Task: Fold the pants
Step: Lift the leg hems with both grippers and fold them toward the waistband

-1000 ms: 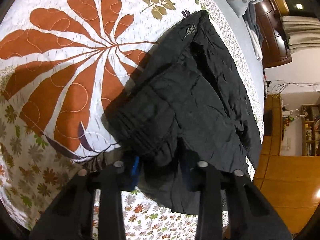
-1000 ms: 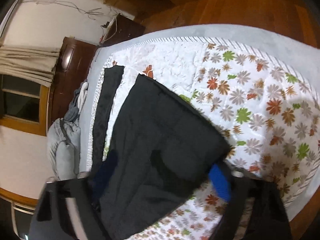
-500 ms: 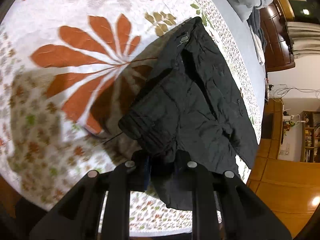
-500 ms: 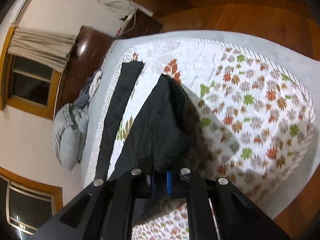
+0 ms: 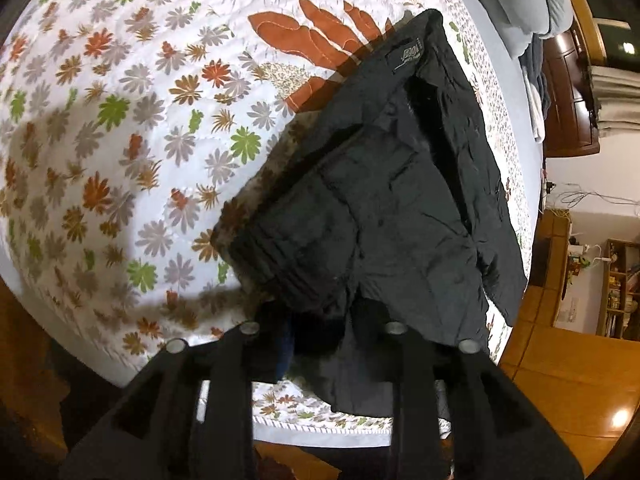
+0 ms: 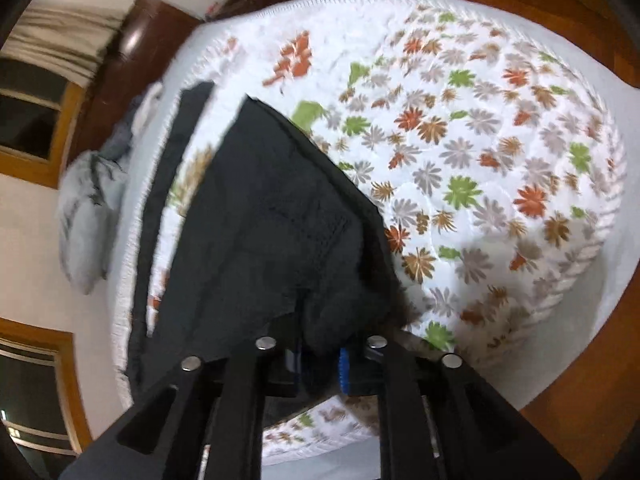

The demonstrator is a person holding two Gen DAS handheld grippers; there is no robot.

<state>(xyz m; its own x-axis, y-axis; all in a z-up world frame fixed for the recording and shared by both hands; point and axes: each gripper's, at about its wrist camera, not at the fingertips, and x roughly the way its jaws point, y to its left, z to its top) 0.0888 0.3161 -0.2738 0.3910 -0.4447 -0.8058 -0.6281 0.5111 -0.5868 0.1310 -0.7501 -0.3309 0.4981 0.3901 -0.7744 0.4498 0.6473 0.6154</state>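
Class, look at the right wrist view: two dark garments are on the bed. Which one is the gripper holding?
The wider black pants, bunched between the fingers of the right gripper. The narrow dark strip lies apart, flat along the edge of the bed, untouched.

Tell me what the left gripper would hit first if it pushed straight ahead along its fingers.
The left gripper is already shut on the black pants, so it would drive straight into that bunched fabric. Behind the cloth lies the floral quilt; how far behind is unclear.
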